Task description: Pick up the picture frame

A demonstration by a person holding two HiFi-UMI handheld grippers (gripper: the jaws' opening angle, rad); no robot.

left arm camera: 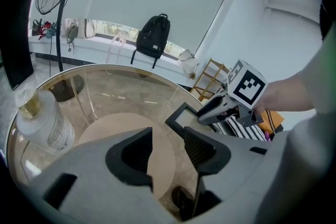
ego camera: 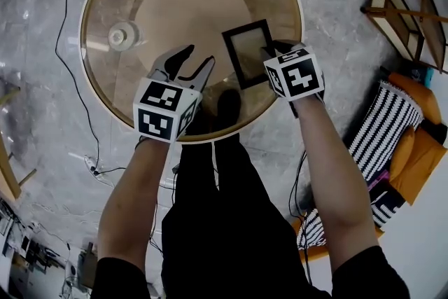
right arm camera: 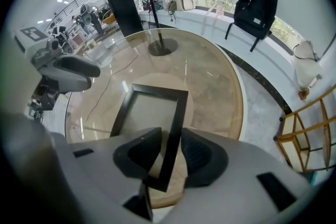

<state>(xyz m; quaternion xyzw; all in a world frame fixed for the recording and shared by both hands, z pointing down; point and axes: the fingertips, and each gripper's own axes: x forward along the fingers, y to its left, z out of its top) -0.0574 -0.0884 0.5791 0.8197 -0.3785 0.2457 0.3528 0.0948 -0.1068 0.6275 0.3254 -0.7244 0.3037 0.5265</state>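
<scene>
The black picture frame (ego camera: 248, 52) rests on the round glass table (ego camera: 91, 10), towards its near right side. My right gripper (ego camera: 271, 52) points steeply down over the frame's right edge. In the right gripper view the frame's right bar (right arm camera: 177, 118) stands between the jaws of my right gripper (right arm camera: 170, 152), with a gap at the left pad, so the gripper is open. My left gripper (ego camera: 198, 58) hovers open and empty to the left of the frame. In the left gripper view my left gripper (left arm camera: 168, 152) looks toward the frame (left arm camera: 185, 115) and the right gripper (left arm camera: 210, 112).
A clear bottle (ego camera: 122, 35) stands on the table's left side. Beyond the table's right are a wooden shelf (ego camera: 406, 10) and a striped cushion (ego camera: 385, 122). A black backpack (right arm camera: 257, 0) sits on the window ledge. Cables run across the floor (ego camera: 77, 115).
</scene>
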